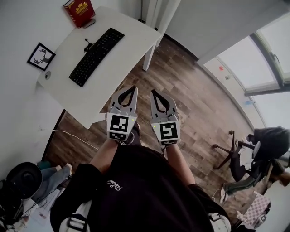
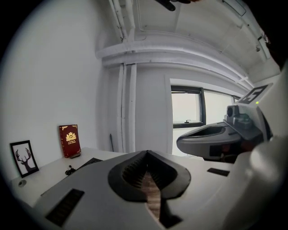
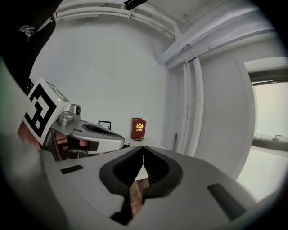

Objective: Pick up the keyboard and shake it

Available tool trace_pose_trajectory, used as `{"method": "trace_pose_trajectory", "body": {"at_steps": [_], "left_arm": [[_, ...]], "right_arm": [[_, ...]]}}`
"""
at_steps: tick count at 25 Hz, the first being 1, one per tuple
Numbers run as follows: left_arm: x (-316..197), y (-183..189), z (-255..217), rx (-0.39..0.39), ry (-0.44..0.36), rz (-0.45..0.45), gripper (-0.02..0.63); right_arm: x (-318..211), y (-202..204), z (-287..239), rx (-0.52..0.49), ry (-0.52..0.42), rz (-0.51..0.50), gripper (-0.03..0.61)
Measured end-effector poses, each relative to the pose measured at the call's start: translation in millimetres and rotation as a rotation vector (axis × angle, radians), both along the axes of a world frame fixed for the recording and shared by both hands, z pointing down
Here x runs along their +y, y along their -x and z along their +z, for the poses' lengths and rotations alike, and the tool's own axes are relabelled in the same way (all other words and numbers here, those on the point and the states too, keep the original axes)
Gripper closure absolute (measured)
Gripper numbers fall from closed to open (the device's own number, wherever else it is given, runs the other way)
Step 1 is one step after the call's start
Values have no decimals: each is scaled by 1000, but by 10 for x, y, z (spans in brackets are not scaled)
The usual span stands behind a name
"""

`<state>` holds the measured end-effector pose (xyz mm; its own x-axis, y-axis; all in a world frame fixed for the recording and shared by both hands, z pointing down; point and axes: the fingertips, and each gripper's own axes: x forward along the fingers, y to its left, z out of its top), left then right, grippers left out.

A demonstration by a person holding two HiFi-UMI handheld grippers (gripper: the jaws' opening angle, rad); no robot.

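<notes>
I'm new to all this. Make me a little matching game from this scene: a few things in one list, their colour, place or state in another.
Things:
1. keyboard
2. book
3. framed picture
4. left tool

Descriptions:
A. red, standing at the far corner of the desk
B. shut, with nothing in it
C. black, lying flat mid-desk
D. black-framed, showing a deer's head

Pairs: 1-C, 2-A, 3-D, 4-B

The white table (image 1: 124, 54) lies bare on the room side of the keyboard (image 1: 96, 56), open to a reach. On its wall side stands a framed deer picture (image 1: 41, 56), and past its far end a red book (image 1: 79, 12).
</notes>
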<state>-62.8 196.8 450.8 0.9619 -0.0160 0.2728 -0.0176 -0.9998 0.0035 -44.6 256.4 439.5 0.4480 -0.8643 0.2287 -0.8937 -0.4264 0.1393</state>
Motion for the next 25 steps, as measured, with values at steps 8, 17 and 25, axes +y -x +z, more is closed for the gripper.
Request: {"method": "trace_pose_trajectory", "body": {"at_steps": [8, 17, 25], "left_arm": [[-933, -496, 56, -17, 51, -19, 612], [-1851, -405, 368, -102, 96, -194, 612], [-2427, -515, 799, -229, 102, -292, 611]], "right_arm": [[-1156, -549, 112, -7, 78, -152, 557], [-2230, -598, 284, -26, 140, -379, 557], [-3025, -820, 747, -47, 247, -708, 557]]}}
